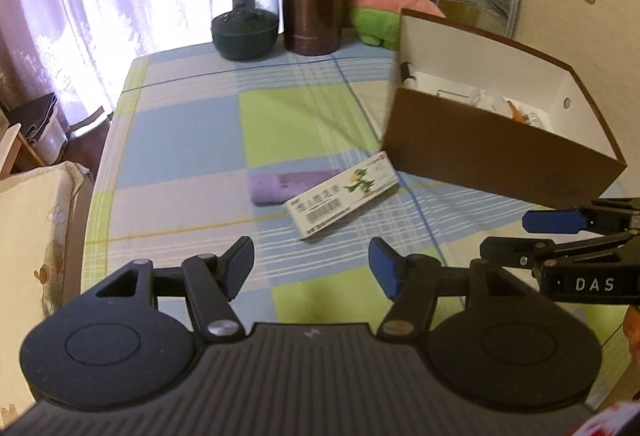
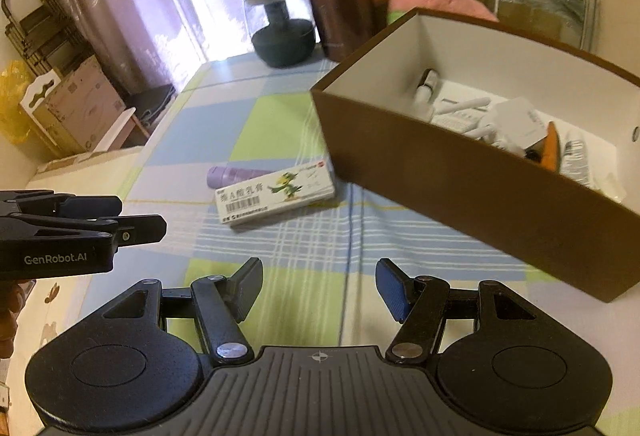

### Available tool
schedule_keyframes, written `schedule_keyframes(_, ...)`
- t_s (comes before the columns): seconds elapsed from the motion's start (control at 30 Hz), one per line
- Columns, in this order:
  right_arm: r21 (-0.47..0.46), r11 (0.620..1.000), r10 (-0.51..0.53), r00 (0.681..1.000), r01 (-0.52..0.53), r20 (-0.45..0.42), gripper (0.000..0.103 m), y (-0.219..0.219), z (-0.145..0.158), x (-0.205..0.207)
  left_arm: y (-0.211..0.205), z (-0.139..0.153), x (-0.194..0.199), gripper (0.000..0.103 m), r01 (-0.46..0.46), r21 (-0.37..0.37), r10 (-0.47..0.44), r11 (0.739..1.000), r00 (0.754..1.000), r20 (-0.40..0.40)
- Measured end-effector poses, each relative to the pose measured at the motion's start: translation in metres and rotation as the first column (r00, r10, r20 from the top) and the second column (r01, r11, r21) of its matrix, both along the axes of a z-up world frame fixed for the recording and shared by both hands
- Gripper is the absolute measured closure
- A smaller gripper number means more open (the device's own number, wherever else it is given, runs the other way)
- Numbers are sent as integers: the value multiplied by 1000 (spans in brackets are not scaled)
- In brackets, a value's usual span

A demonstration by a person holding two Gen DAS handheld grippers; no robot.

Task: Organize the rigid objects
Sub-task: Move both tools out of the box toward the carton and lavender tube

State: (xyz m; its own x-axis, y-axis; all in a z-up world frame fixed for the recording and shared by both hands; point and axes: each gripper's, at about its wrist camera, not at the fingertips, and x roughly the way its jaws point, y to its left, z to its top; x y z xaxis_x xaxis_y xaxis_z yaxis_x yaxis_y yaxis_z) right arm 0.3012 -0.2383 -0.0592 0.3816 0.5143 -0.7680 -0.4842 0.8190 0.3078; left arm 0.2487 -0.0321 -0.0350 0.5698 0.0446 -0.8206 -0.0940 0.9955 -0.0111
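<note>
A checked cloth [image 1: 192, 140] in blue, green and white covers the table, and on its right side stands a brown box [image 2: 460, 188] with a white inside, holding a jumble of small white tubes and packets. Just beside the box's near-left corner lies a white medicine carton [image 2: 276, 196] printed with a green bird, its far edge touching a purple tube [image 2: 236, 176] — both flat on the cloth, outside the box. The left gripper [image 1: 312, 268] and right gripper [image 2: 320, 288] hover over the near cloth, jaws spread wide — nothing between them.
</note>
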Motion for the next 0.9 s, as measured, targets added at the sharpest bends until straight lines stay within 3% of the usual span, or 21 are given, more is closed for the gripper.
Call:
schedule_keyframes(0.47,-23,1000,18,998,-19,-55,43,54,-26,14,38,-32,15,44,-27,-18,26,999,998,-58)
schedule_keyframes(0.6,-19,1000,1,997,-3,-73,43,67,-33,23,48,-42,25,50,-27,-25,25,999,997,-74)
schedule_keyframes(0.9,38,988,-138,974,147,-178,43,86,-55,58,67,-65,56,50,-7,-41,3,999,995,-104)
